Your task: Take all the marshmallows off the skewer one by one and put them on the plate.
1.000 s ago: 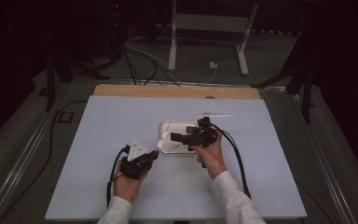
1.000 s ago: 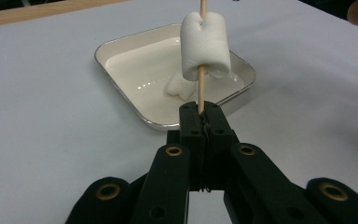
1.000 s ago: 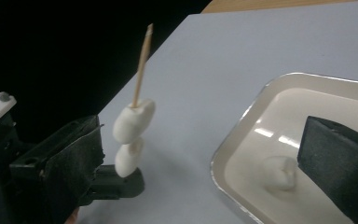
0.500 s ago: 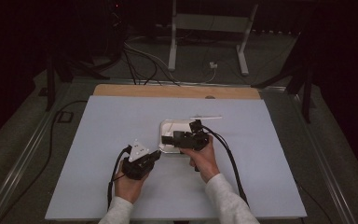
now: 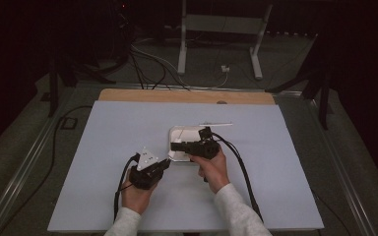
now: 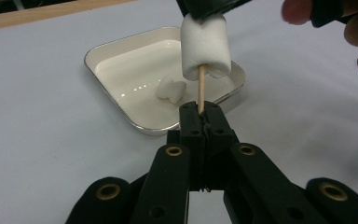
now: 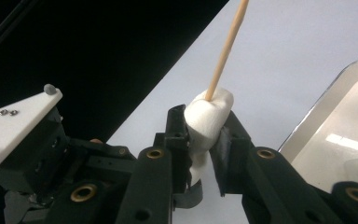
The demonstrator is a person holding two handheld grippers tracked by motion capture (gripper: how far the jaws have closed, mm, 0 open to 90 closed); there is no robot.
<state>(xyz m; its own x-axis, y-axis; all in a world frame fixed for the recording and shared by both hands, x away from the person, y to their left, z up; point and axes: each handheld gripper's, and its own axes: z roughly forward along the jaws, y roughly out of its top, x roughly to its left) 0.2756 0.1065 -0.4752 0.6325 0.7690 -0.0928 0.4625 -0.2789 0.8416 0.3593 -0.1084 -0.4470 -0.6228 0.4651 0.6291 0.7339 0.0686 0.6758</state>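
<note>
Two forearms in pale sleeves came up from 6 o'clock in the high view, over the grey mat (image 5: 103, 147). The left hand (image 5: 137, 192) held the left gripper (image 5: 163, 163) pointing toward 2 o'clock; the right hand (image 5: 212, 167) held the right gripper (image 5: 176, 146) pointing toward 9 o'clock, its tips over the tray's (image 5: 178, 132) near edge, just beside the left one.

In the left gripper view, the jaws were closed narrow on a skewer (image 6: 201, 88) standing toward 12 o'clock. A marshmallow (image 6: 205, 44) sat spiked on it, with the right gripper's tips at its top. Behind lay the tray (image 6: 116, 44) with a second white piece (image 6: 171, 91) inside.

In the right gripper view, the jaws squeezed the marshmallow (image 7: 209, 116) between them, the skewer (image 7: 226, 46) running to 12 o'clock. The tray (image 7: 317, 112) lay at 3 o'clock, the left gripper's plate (image 7: 14, 121) at 9 o'clock.
</note>
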